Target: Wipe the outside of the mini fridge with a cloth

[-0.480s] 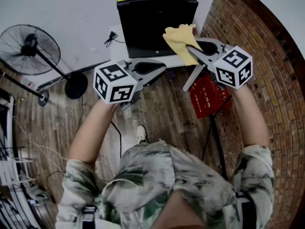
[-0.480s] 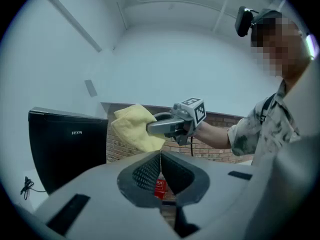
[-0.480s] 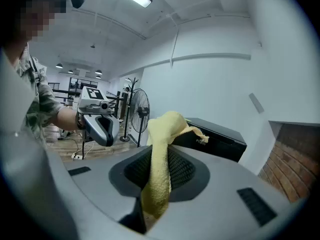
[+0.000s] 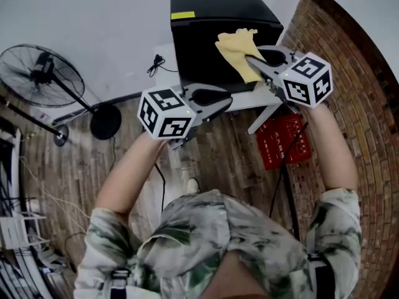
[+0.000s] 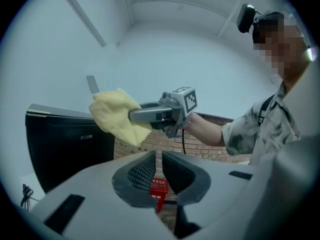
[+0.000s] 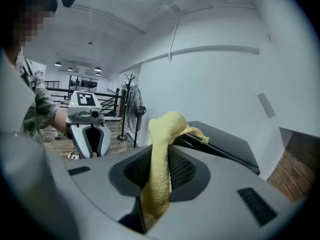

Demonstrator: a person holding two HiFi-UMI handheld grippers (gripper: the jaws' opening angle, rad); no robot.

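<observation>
One cloth [image 4: 237, 52] before fridge [image 4: 206, 39], fan [image 4: 42, 73] at left

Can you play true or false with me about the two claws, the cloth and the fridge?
1. The right claw is pinching a yellow cloth. True.
2. The left claw is holding a cloth too. False: there is nothing between its jaws.
3. The mini fridge is white. False: it is black.
4. A fan stands on the floor on the person's left side. True.
5. The cloth is lying on the floor. False: it is up in the air in front of the fridge, held by the right claw.
</observation>
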